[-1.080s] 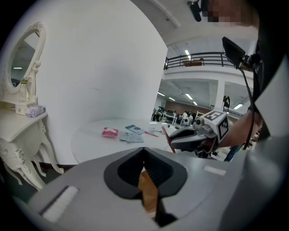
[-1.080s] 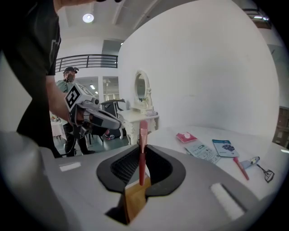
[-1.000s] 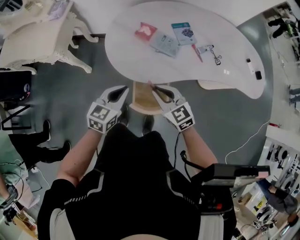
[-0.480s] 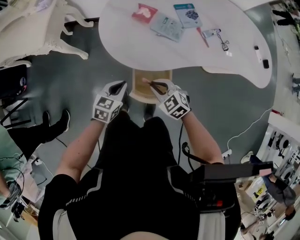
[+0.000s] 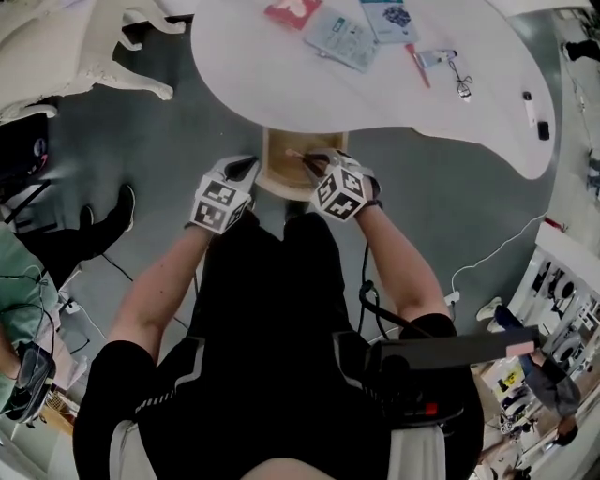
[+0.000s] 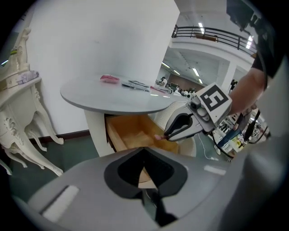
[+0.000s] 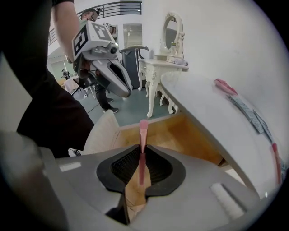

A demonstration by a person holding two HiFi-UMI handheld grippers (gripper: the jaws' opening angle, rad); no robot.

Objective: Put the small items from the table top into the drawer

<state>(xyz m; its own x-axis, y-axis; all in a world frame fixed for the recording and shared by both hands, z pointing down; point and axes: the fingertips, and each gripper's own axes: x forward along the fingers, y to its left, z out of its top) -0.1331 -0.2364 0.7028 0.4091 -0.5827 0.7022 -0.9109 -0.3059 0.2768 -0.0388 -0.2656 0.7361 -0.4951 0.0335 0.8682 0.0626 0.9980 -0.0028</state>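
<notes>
My right gripper (image 7: 142,152) is shut on a thin pink stick (image 7: 143,135), whose tip pokes out above the open wooden drawer (image 7: 180,135). In the head view this gripper (image 5: 309,165) hangs over the drawer (image 5: 277,174) under the white table (image 5: 281,89). My left gripper (image 5: 242,171) is beside the drawer's left edge, its jaws together with nothing in them. Small items lie on the table top: a red packet (image 5: 292,11), a grey packet (image 5: 342,37), a blue card (image 5: 389,17), a red pen (image 5: 419,66) and a metal curler (image 5: 461,80).
A small black item (image 5: 542,127) lies at the table's right end. An ornate white dressing table (image 5: 84,56) stands to the left. A person's dark shoes (image 5: 112,211) are on the grey floor at left. A white cable (image 5: 487,258) trails at right.
Both grippers have sunk from table-edge height to the drawer. The right one has tipped further down, and the pink stick is now over the drawer. The table has slid up in the view.
</notes>
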